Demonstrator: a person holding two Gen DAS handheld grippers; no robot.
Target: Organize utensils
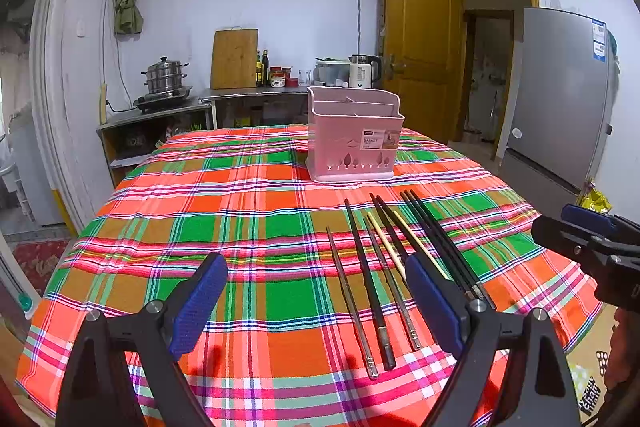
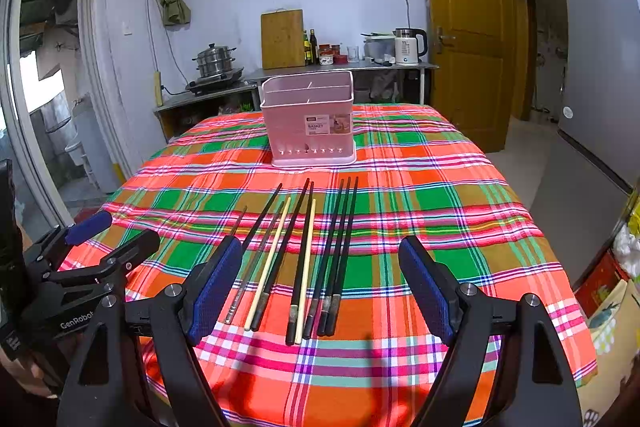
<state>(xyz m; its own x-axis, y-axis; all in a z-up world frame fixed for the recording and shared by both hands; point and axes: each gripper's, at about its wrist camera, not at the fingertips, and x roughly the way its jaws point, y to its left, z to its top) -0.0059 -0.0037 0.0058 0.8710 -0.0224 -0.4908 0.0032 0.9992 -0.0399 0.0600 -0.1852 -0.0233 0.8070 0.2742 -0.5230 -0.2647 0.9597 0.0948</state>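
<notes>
Several chopsticks (image 2: 304,259), black, silver and pale wood, lie side by side on the plaid tablecloth (image 2: 420,211), pointing toward a pink divided utensil basket (image 2: 310,119) at the far side. In the left wrist view the chopsticks (image 1: 376,275) lie just right of centre and the basket (image 1: 354,135) stands beyond them. My left gripper (image 1: 316,307) hovers open above the near cloth, its right finger over the chopsticks' right part. My right gripper (image 2: 320,291) is open too, straddling the chopsticks' near ends from above. Neither holds anything.
The table's near edge runs just below both grippers. Behind the table, a counter holds a steamer pot (image 2: 214,61), a cutting board (image 2: 282,39), bottles and a kettle (image 2: 408,47). A yellow door (image 2: 464,23) and a grey fridge (image 1: 560,95) stand at the right.
</notes>
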